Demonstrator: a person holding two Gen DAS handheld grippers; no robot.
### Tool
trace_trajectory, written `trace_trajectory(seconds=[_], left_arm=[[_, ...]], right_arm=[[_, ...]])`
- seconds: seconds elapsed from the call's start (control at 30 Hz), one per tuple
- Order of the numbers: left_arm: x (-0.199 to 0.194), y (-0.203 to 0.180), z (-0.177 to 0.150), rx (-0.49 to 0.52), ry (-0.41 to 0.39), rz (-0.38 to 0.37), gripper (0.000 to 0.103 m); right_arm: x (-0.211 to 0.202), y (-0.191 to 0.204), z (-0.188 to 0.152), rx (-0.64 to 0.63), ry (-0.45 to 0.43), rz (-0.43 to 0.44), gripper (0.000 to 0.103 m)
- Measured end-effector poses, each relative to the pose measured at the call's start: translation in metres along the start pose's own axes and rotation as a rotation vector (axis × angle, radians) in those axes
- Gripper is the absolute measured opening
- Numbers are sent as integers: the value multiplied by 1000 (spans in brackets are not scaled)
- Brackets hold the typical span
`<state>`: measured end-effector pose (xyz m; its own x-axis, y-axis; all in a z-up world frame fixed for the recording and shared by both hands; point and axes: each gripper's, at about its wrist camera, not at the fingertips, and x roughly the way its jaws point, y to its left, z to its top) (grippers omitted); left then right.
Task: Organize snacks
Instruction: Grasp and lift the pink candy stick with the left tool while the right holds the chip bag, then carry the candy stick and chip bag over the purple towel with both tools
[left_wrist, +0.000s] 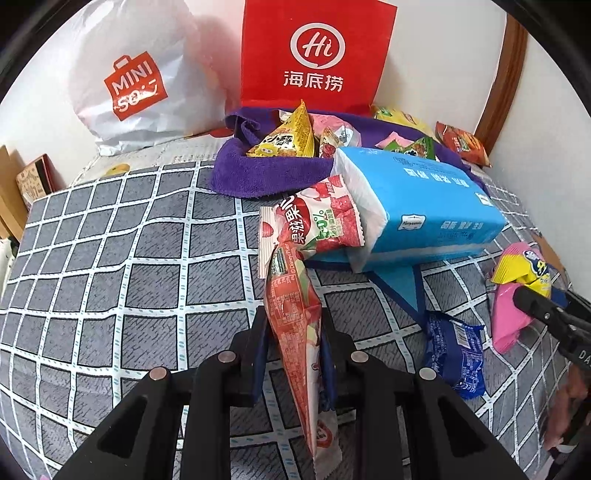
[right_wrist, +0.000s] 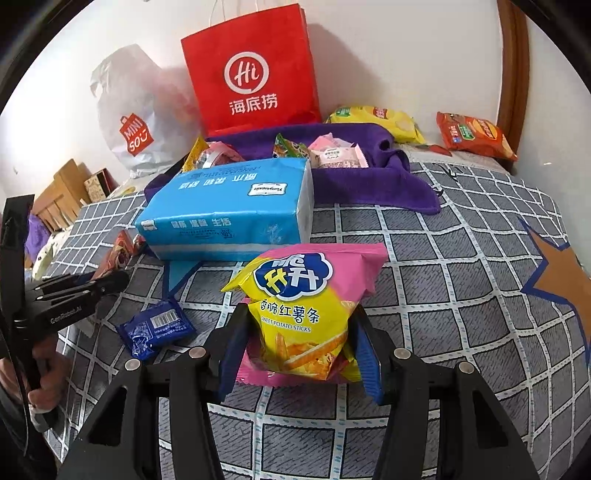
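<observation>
Two grippers, one snack packet apiece.
Left gripper (left_wrist: 293, 354) clamped on red fruit-snack packet (left_wrist: 295, 314); right gripper (right_wrist: 299, 354) gripping sweet-potato-stick bag (right_wrist: 303, 314) above checked bedspread (right_wrist: 443, 266); several packets in purple towel (right_wrist: 369, 181).

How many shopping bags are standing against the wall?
2: the red bag stands behind the purple towel; the white bag sits to its left. Others may be out of view.

A tissue pack (right_wrist: 225, 210) lies mid-bed (right_wrist: 461, 258), a towel (right_wrist: 369, 184) with snacks behind it; two bags (right_wrist: 251, 70) stand at the wall; a small packet (right_wrist: 157, 328) lies before the pack
</observation>
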<state>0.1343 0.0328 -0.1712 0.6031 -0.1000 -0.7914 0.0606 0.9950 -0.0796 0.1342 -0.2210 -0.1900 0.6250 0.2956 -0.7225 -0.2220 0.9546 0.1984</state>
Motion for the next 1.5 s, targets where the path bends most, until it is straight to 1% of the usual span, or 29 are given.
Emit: trace_trajectory(seconds=[0.1,0.23,0.37,0.4,0.47,0.57,0.73,0.8,0.87,0.9,1.0,1.13,1.37,1.5], left_arm=[[1,0,-1,-3,0,-8,24],[1,-1,-1,-3,0,-20,27],[1,-2,-2,10,2,-12,27],[1,-3,-1,20,3,-7,27],[2,-5,-1,36,5,0,27],[2,-7,-1,48,7,5,28],[2,-7,-1,46,6,0,28],[1,-6,-2,46,6,-6,28],[0,-5,-2,43,5,-16,22],[-1,-5,-3,47,6,-28,21],[-3,-4,-4,54,18,-33,20],[-8,2,-4,19,47,-84,19],[-28,8,-6,18,35,-77,19],[-41,7,-2,18,26,-90,19]], right_arm=[[0,-1,-2,4,-14,1,54],[2,0,-2,-8,-8,-4,55],[2,0,-3,-3,-9,-5,57],[3,0,-3,-1,-7,-5,60],[7,-2,-2,11,27,4,62],[9,-3,-1,17,35,12,63],[8,1,-3,5,31,-2,63],[7,3,-3,-3,24,-13,62],[5,4,-3,-9,13,-22,57],[3,4,-3,-9,5,-27,55],[-3,2,0,-3,1,-22,52],[-9,3,4,-8,-8,-34,50],[-27,13,12,-22,-44,-23,50],[-38,18,19,-16,-68,1,50]])
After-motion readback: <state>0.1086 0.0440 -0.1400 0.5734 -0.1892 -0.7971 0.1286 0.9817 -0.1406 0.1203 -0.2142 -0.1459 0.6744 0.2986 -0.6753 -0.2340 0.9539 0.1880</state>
